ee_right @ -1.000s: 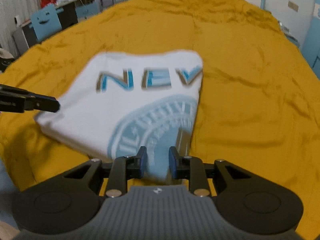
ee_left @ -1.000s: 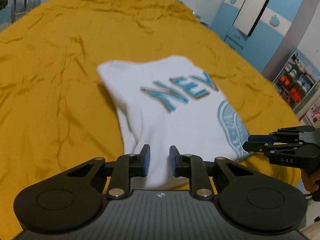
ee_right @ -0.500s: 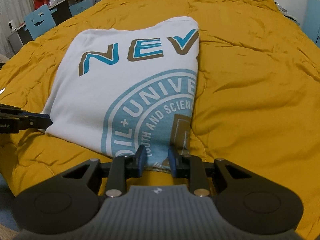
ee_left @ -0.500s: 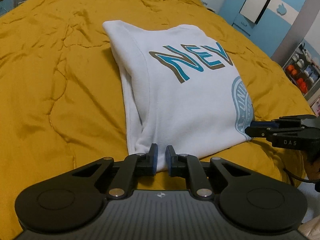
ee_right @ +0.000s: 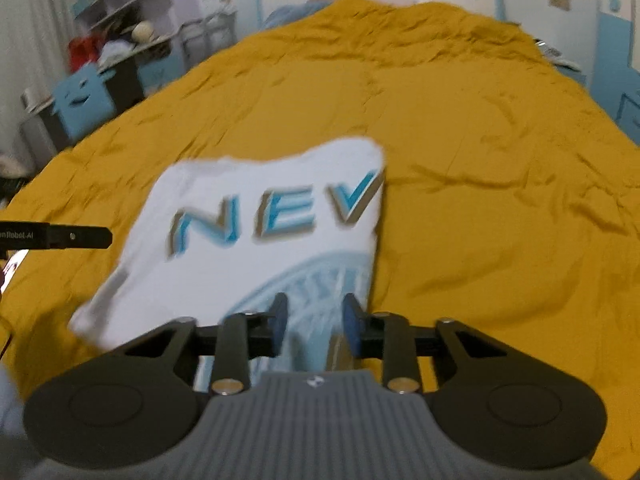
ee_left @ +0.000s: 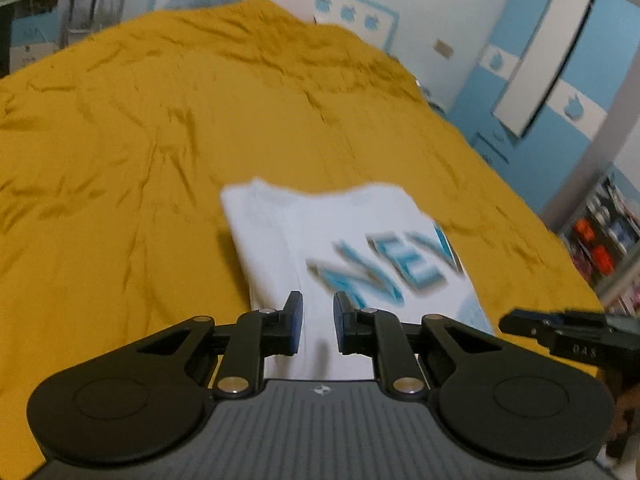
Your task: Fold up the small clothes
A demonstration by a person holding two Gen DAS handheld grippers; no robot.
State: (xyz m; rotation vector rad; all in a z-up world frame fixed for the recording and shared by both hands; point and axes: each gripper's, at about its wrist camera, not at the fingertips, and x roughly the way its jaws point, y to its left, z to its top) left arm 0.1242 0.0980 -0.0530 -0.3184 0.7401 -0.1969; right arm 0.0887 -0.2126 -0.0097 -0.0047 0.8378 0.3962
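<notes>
White cotton T-shirt (ee_right: 256, 256) folded into a flat rectangle — blue "NEV" print — mid-frame on wrinkled mustard bedspread (ee_right: 480, 160). Left claw (ee_left: 317, 322) and right claw (ee_right: 312, 322) both parted, empty.

Both wrist views low over shirt (ee_left: 352, 248)

Folded white shirt (ee_left: 344, 248) on mustard bedspread (ee_left: 160, 140), left tool (ee_left: 317, 322) parted above its near edge
</notes>
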